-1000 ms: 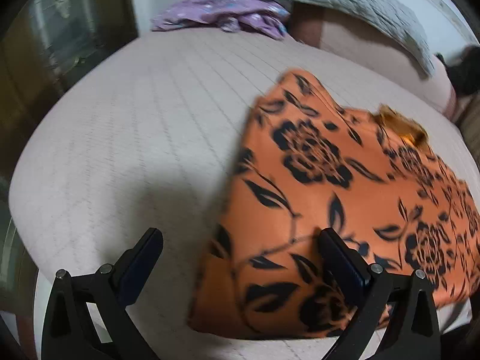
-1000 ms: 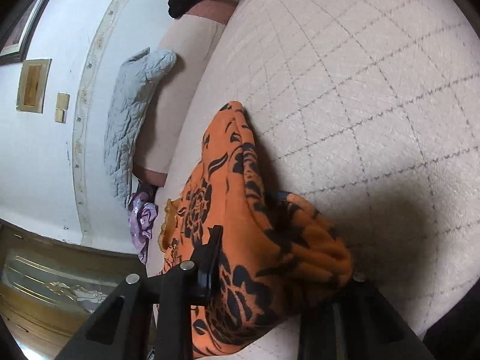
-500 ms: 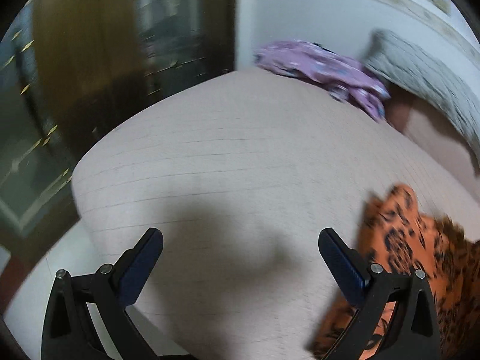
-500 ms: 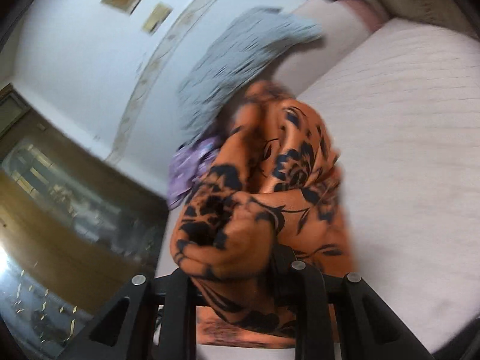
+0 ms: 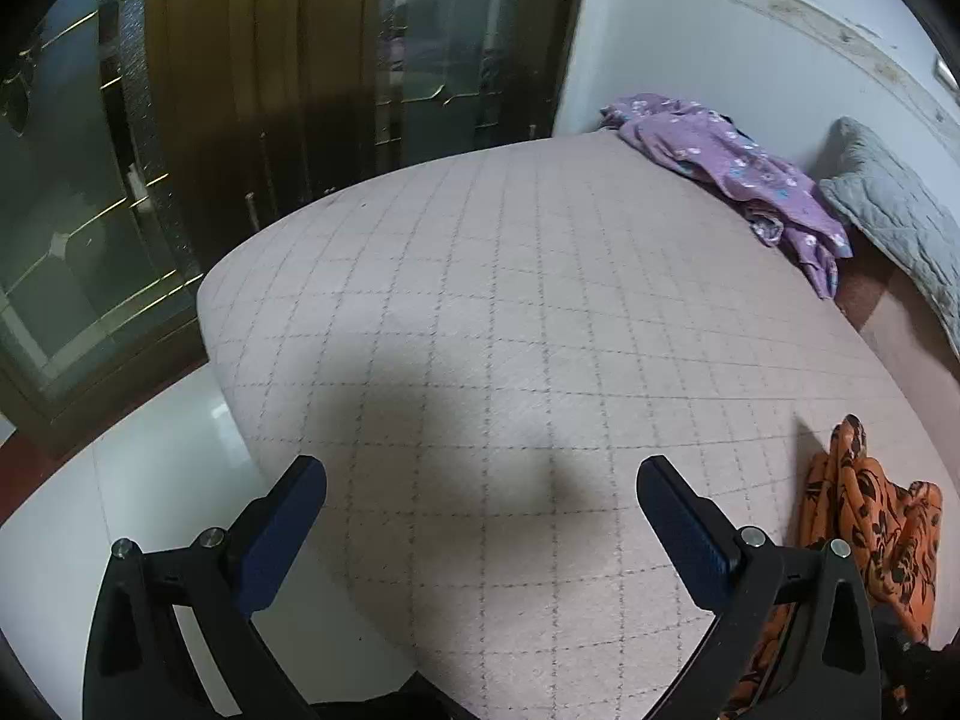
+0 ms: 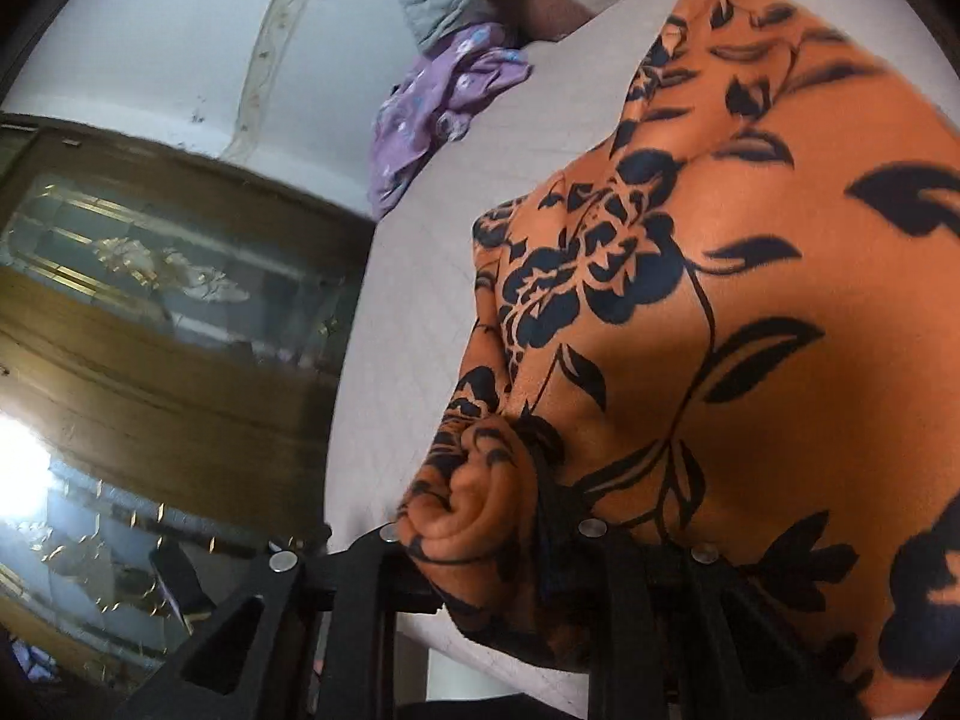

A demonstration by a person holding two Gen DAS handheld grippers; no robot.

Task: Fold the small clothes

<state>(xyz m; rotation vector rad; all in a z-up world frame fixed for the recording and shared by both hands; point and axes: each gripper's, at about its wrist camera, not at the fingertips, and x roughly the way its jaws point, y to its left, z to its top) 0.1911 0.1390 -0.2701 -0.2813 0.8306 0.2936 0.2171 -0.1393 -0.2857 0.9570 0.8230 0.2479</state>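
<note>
Wide bare stretch of quilted bed (image 5: 510, 312) in front of left gripper (image 5: 480, 516), nothing btwn its spread fingers. Far right corner blocked: purple garment (image 5: 732, 174) heaped w/ grey pillow (image 5: 894, 222) beside it. Orange floral cloth (image 5: 870, 516) crowds near-right edge. Wooden glass-front cabinet (image 5: 270, 90) walls far side.

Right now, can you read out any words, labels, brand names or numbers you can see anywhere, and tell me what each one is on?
None: no readable text in either view.
The orange garment has only a black flower print.
The purple garment has only small pale flowers.
The grey pillow and the bed cover show only stitching.
The cabinet doors show only gold trim, no lettering.
</note>
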